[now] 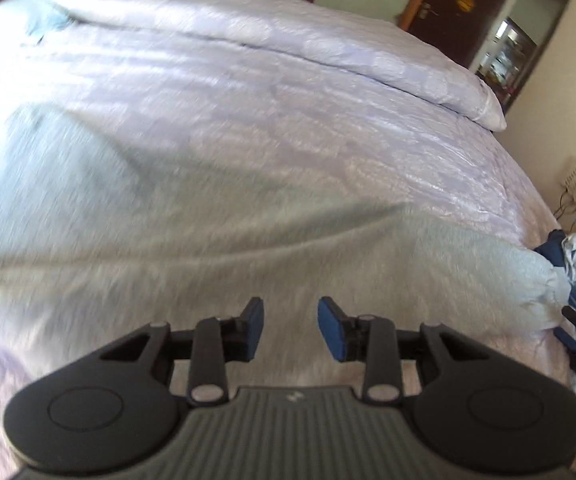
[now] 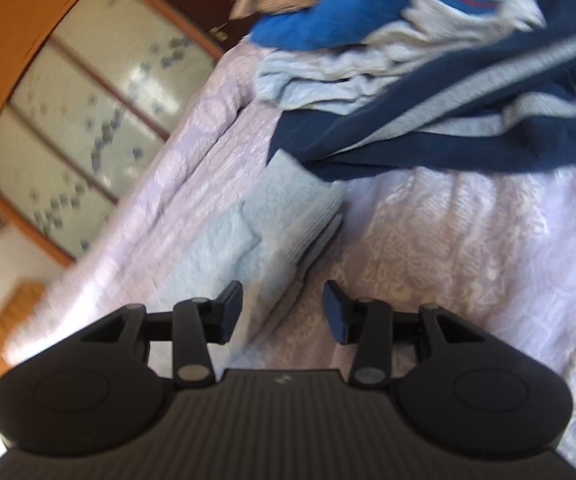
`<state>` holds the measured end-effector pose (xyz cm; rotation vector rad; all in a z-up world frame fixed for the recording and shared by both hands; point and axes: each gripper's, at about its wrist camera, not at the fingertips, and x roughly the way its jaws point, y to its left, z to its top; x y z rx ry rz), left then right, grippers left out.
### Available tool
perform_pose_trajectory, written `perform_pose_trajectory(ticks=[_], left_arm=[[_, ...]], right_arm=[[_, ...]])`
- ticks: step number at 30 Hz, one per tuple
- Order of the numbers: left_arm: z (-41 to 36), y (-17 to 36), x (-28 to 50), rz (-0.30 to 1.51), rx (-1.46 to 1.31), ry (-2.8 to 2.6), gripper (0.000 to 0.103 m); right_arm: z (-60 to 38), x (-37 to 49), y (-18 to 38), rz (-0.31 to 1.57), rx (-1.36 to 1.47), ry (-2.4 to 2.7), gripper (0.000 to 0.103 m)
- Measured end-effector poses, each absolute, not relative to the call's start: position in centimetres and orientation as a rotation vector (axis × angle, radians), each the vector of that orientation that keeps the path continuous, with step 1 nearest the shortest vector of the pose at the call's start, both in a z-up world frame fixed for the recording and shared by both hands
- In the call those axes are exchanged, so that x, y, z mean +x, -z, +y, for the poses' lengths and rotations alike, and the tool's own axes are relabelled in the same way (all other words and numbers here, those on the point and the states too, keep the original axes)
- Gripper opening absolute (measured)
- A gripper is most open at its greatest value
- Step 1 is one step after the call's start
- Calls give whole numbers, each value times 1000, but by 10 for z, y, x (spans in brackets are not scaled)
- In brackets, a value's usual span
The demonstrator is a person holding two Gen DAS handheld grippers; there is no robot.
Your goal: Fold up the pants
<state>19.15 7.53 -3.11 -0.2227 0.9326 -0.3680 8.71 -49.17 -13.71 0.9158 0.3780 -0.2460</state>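
Note:
Light grey-blue pants (image 1: 168,216) lie spread across the lavender bedspread (image 1: 288,92) in the left wrist view. My left gripper (image 1: 291,330) is open and empty just above the pants. In the right wrist view one ribbed cuff of the pants (image 2: 295,204) lies on the bed, its leg running toward the camera. My right gripper (image 2: 283,312) is open and empty, hovering over the leg just short of the cuff. Both views are motion-blurred.
A heap of clothes, navy with grey stripes (image 2: 467,120), bright blue (image 2: 335,16) and grey, sits on the bed beyond the cuff; it also shows in the left wrist view (image 1: 575,264) at the bed's right edge. A folded quilt (image 1: 327,44) lies at the far side. A wardrobe (image 2: 80,112) stands behind.

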Motion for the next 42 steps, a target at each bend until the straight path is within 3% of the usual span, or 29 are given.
perform_pose_trajectory(ticks=[7, 9, 12, 17, 23, 29, 35, 42], left_arm=[[96, 45, 175, 990, -408, 343, 31], [95, 47, 170, 1001, -398, 336, 31], [99, 44, 161, 1005, -385, 331, 31], [111, 38, 152, 998, -398, 326, 31], [114, 37, 151, 993, -443, 319, 32], [100, 36, 159, 1005, -370, 263, 37], [77, 57, 180, 1070, -179, 81, 34], [42, 61, 164, 992, 55, 42, 35]], right_arm=[[-502, 136, 125, 451, 878, 313, 51], [-503, 148, 121, 500, 831, 311, 17], [-509, 141, 110, 469, 852, 299, 16], [-498, 114, 76, 344, 718, 306, 16], [-511, 124, 127, 534, 794, 419, 16], [-500, 121, 125, 514, 746, 445, 17], [-506, 113, 126, 462, 886, 423, 36], [-506, 98, 132, 409, 908, 367, 36]])
